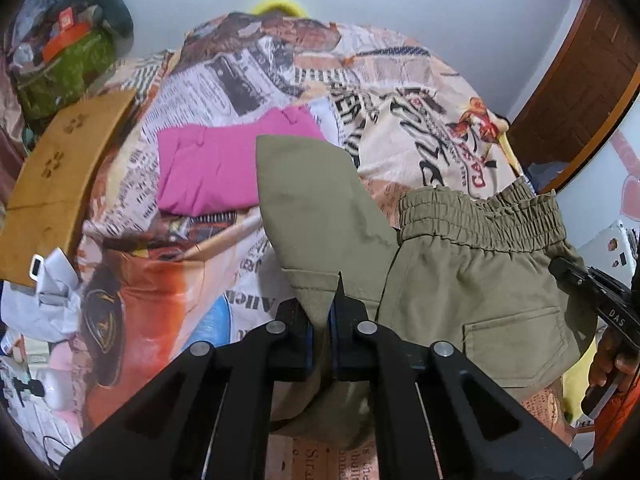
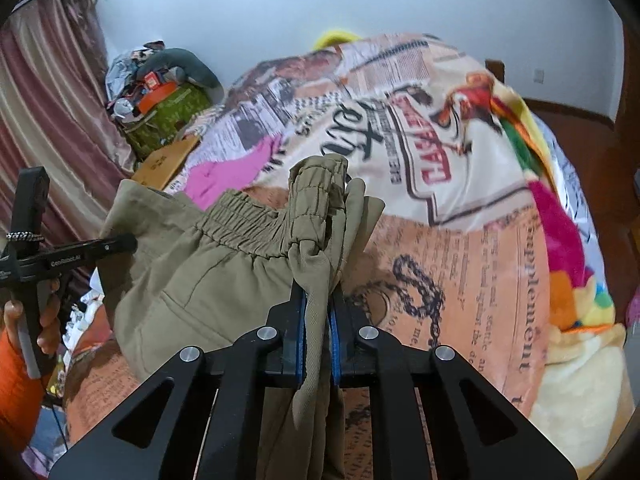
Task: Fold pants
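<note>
Left tool (image 1: 334, 312) is clamped on a hem of the khaki pants (image 1: 472, 280); right tool (image 2: 318, 312) is clamped on bunched fabric just below the elastic waistband (image 2: 256, 220). The pants hang between them above the printed bedspread (image 2: 460, 280), near a folded pink garment (image 1: 216, 172). This looks like the lifting step; next, spread them flat and fold.
</note>
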Motion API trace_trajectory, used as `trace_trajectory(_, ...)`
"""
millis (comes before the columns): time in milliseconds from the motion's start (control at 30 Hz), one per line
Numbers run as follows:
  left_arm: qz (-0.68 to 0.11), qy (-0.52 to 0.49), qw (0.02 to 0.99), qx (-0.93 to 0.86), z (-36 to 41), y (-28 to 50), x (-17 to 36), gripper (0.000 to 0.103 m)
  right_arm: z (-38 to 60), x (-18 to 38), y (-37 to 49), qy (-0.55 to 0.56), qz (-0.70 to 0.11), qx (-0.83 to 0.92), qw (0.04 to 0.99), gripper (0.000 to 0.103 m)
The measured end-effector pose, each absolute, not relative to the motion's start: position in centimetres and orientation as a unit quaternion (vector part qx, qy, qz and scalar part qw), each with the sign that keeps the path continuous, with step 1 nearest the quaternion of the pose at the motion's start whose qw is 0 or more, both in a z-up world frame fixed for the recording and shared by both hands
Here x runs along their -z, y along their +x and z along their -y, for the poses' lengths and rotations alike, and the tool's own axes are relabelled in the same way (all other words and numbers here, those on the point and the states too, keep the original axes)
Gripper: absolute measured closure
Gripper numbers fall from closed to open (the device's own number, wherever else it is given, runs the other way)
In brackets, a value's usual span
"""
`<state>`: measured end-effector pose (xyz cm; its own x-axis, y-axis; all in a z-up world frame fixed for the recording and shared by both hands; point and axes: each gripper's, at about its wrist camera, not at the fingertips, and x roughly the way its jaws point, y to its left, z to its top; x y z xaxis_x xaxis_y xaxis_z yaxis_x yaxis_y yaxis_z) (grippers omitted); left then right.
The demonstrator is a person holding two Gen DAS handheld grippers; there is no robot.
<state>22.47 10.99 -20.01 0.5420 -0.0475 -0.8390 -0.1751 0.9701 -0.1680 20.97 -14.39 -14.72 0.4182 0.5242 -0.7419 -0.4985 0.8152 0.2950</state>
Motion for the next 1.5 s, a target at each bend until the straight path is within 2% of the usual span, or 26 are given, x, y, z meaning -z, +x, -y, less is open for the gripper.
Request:
trace_trajectory(500,-0.4,-0.078,0.911,-0.067,-13.9,23.0,12.9,0.097,10.0,8.5,22.6,-0.008,-0.374,-0.327,0.868,0.095)
trace_trajectory(800,-0.377,-0.061,0.92,-0.09,-17.1,25.6,11.4,0.097,6.3,6.9,25.7,-0.016,-0.354,-0.336,0.873,0.095)
trace_trajectory(1100,-0.376,-0.044,0.918,-0.119,-20.8,29.6,12.5,0.097,1.6,7.6,29.6,-0.03,-0.35,-0.34,0.872,0.095)
trace_trajectory(1500,-0.389,-0.058,0.906,-0.159,-25.6,35.0,19.2,0.097,-4.6,12.5,34.6,-0.048,-0.363,-0.34,0.867,0.095)
